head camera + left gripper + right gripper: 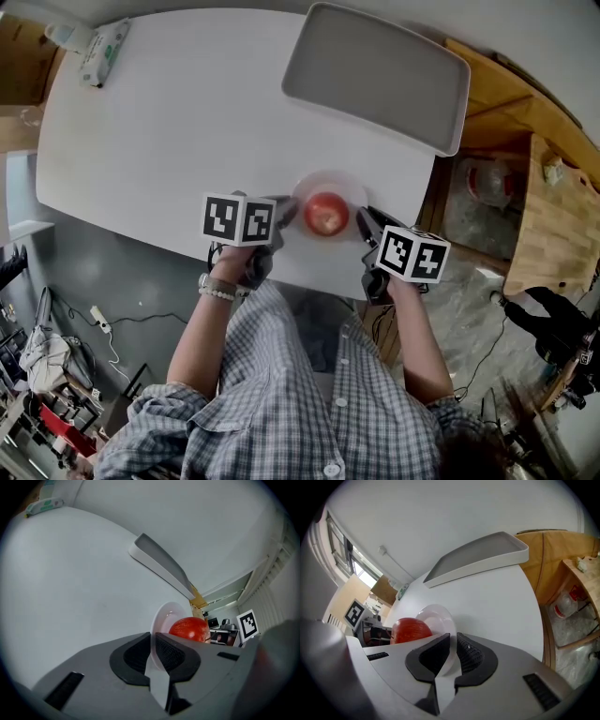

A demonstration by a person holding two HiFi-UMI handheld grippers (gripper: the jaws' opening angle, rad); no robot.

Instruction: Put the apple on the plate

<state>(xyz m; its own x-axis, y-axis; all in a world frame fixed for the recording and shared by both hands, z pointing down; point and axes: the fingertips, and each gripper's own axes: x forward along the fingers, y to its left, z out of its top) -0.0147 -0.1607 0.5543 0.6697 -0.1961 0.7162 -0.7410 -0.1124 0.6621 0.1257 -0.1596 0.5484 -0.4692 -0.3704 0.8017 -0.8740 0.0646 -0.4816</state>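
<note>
1. Red apple (325, 214) seated in the white plate (350, 184), near front edge of white table (178, 122).
2. Left gripper (153, 654) — jaws pinched on the plate's left rim.
3. Right gripper (453, 654) — jaws pinched on the opposite rim.
4. Grey tray (375, 75) farther back, apart from the plate.

Indoor research or recording workroom. A plain white table (169, 122) stands on a grey floor (122, 281). A power strip (98, 316) with trailing cables lies at lower left, black stand-mounted equipment (555, 330) at lower right, and wooden shelving (553, 220) at right. The hand-held left gripper (286, 212) and right gripper (363, 221) each carry a cube of square tracking markers.
</note>
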